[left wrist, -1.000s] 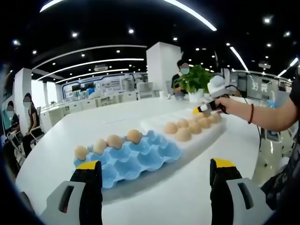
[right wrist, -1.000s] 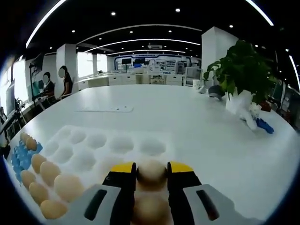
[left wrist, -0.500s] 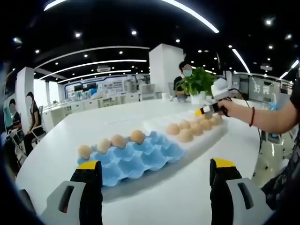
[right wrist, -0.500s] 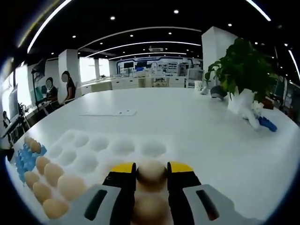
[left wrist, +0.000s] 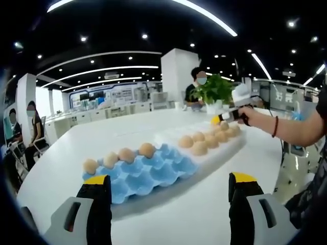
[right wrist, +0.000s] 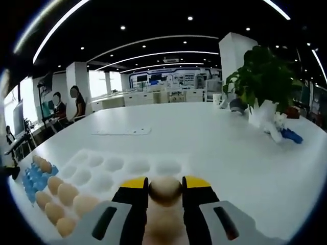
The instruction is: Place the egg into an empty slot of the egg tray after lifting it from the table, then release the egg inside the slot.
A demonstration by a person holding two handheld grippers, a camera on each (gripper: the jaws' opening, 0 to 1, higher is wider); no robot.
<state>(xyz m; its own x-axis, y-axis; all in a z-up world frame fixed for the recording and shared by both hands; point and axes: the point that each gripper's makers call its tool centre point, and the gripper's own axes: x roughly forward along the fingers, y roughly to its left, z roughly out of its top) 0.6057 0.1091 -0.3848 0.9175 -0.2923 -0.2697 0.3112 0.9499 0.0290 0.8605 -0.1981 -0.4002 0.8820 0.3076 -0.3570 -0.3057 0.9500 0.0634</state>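
Right claw (right wrist: 165, 185) raised egg (right wrist: 164, 189); lower half hidden.

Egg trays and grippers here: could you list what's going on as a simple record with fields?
right gripper: shut on egg, above the white tray's near edge
left gripper: open, holding nothing
white tray: brown eggs along one side, other slots empty
blue tray: four eggs along far row, other slots empty
table: white
plant: on the table
stage: egg lifted, not yet released
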